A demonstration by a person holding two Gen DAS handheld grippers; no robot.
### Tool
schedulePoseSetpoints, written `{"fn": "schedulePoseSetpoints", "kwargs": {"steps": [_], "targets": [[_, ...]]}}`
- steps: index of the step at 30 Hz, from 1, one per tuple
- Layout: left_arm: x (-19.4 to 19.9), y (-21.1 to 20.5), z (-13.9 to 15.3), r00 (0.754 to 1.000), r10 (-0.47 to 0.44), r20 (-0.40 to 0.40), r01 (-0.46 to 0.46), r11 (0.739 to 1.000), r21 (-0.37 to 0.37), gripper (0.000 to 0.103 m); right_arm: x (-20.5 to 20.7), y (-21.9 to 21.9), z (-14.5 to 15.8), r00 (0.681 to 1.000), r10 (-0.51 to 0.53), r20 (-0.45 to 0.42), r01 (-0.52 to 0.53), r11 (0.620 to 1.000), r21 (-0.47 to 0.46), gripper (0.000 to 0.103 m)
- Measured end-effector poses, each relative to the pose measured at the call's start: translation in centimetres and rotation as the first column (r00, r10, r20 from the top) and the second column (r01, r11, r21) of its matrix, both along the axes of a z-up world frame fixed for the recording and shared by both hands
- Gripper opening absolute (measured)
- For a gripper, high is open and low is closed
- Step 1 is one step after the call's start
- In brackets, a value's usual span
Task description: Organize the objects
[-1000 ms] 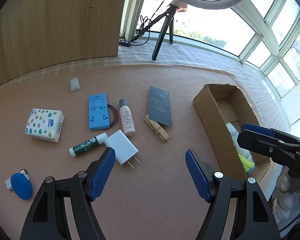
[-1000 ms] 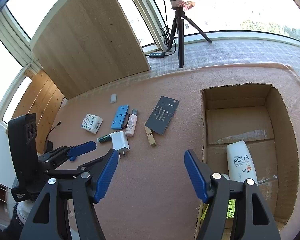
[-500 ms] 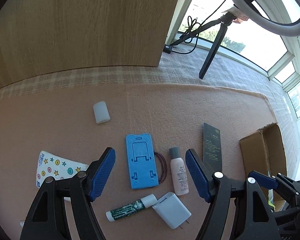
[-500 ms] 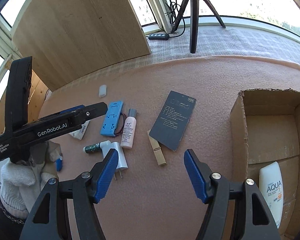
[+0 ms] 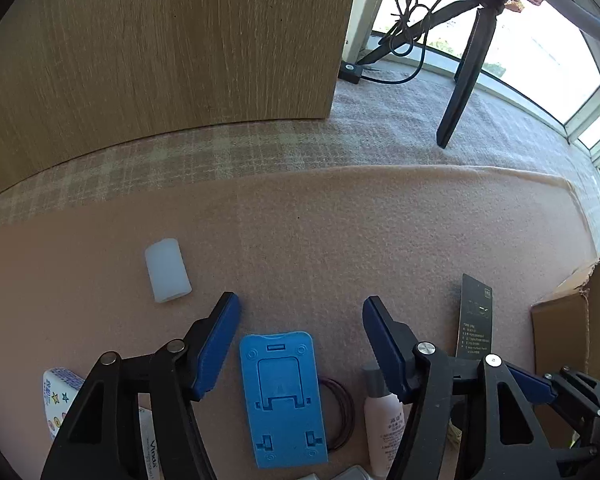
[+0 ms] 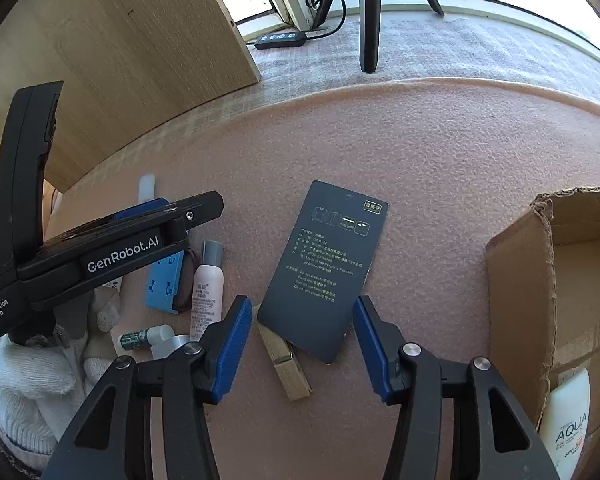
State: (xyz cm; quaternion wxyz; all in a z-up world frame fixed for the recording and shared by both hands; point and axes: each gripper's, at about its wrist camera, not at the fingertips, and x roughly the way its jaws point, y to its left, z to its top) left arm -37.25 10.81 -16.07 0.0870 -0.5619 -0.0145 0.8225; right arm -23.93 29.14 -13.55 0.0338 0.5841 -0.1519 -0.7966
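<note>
My left gripper (image 5: 300, 320) – closing, nothing gripped – hovers over the blue phone stand (image 5: 282, 398), long axis along my fingers; right gripper (image 6: 298, 326) – closing, empty – straddles the dark card (image 6: 324, 272) and clothespin (image 6: 286, 364).

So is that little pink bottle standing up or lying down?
Lying down. The pink bottle rests flat on the felt mat, grey cap pointing away, beside the blue stand.
</note>
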Motion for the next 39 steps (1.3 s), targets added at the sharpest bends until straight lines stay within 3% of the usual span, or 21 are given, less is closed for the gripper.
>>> {"fn": "schedulePoseSetpoints", "kwargs": {"steps": [8,12,15,20,21,29,37,39], "targets": [[-0.3,0.5,0.0,1.000,-0.015,-0.020,0.014,0.997,-0.074,0.036,-0.1,-1.3,-0.6,0.999,0.032,0.000,-0.032,0.997,0.073,0.046],[1.2,1.3,0.1,0.998,-0.058,-0.029,0.056,0.996,-0.071,0.022,0.2,-1.7,-0.3,0.998,0.057,-0.017,-0.055,0.993,0.100,0.035],[2.8,2.0,0.1,0.996,-0.085,-0.033,0.083,0.995,-0.061,0.019,0.5,-1.9,-0.1,0.997,0.075,-0.026,-0.072,0.993,0.094,0.026],[6.2,2.7,0.1,0.990,-0.132,-0.046,0.130,0.990,-0.055,0.014,1.7,-2.7,-0.2,0.991,0.128,-0.042,-0.123,0.987,0.108,0.021],[6.9,2.8,0.1,0.989,-0.136,-0.049,0.134,0.990,-0.055,0.014,2.0,-2.9,-0.4,0.989,0.143,-0.034,-0.139,0.984,0.116,0.015],[12.8,1.1,0.6,0.987,-0.151,-0.058,0.149,0.988,-0.036,0.013,4.6,-2.3,-0.7,0.986,0.161,-0.035,-0.156,0.981,0.119,0.013],[18.2,-1.3,0.7,0.993,-0.112,-0.039,0.114,0.993,0.027,0.011,6.2,-0.8,-0.4,0.993,0.111,-0.035,-0.107,0.991,0.084,0.012],[19.2,-2.0,0.7,0.994,-0.098,-0.039,0.099,0.995,0.031,0.011,6.4,-0.3,-0.2,0.996,0.082,-0.044,-0.078,0.993,0.086,0.016]]}}
